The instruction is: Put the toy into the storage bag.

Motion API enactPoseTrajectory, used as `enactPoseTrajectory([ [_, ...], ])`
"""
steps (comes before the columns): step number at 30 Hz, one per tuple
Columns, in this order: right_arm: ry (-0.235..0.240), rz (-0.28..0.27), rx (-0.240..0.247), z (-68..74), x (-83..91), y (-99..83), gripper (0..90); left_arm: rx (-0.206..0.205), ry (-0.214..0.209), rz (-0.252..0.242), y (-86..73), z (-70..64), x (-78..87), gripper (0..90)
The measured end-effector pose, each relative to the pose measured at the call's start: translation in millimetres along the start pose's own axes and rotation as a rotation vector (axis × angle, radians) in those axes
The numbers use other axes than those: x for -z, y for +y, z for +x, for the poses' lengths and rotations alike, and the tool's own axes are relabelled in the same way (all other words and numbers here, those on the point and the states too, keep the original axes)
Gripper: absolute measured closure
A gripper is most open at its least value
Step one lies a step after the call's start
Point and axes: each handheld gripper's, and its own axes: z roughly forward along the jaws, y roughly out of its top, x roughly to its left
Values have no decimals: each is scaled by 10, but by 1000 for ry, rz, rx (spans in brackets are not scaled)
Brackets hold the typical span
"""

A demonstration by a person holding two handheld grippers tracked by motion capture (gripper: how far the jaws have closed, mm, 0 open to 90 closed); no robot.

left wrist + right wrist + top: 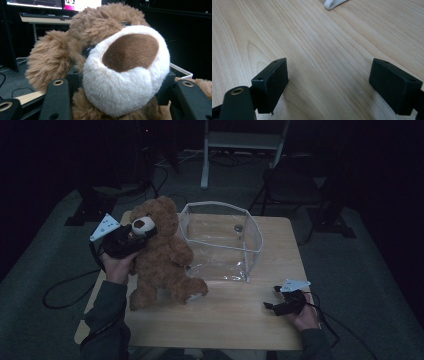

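— On the wooden table, from above: teddy bear sitting upright beside clear box, muzzle toward left gripper.
— And up close?
— Clamped on white snout.
— Right gripper?
— Spread wide, holding nothing, low over bare wood.

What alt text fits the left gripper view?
A brown teddy bear's white muzzle with its dark brown nose fills the frame, seated between the left gripper's two black jaws. A desk with lit monitors stands behind in a dark room.
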Motion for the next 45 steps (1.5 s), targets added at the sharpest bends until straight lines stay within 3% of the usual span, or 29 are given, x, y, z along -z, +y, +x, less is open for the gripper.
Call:
enactPoseTrajectory([
  [8,0,0,0,0,0,0,149,7,-26,-17,54,41,-10,421],
  [36,-1,0,2,-2,0,0,150,14,-181,-25,218,119,-180,414],
  [45,-1,1,1,-2,1,0,149,29,-201,-35,255,144,-218,414],
])
